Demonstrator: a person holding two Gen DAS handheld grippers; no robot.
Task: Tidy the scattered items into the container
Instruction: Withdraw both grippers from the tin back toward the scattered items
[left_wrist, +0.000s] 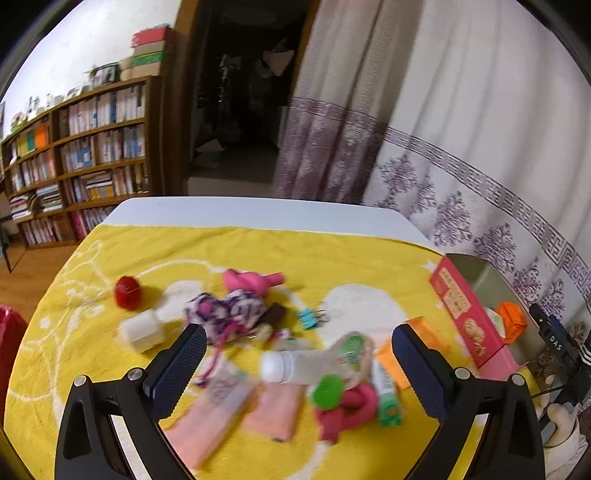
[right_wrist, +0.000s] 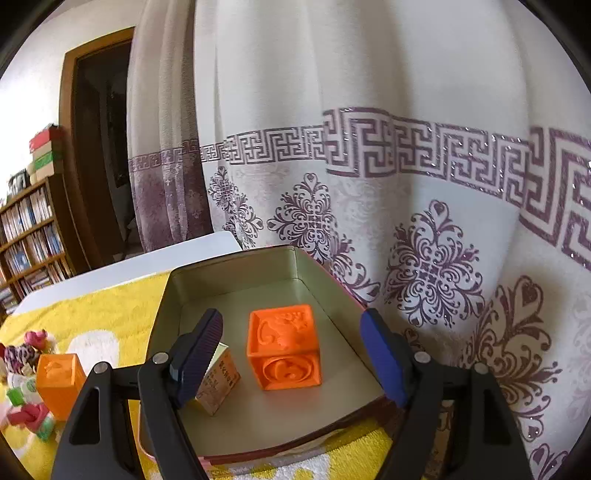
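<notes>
While right gripper (right_wrist: 291, 356) hangs wide open, empty, over orange embossed cube (right_wrist: 283, 347) inside pink-sided metal tin (right_wrist: 236, 273), left gripper (left_wrist: 299, 365) gapes, empty, above clear white-capped bottle (left_wrist: 314, 360).

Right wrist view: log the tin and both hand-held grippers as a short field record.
container: open tin, on the yellow cloth
inside: orange cube, upright; small printed box, tilted
outside, left of tin: second orange cube
right hand-held gripper: open, over the tin, holding nothing
left hand-held gripper: open, above the scattered pile, holding nothing
</notes>
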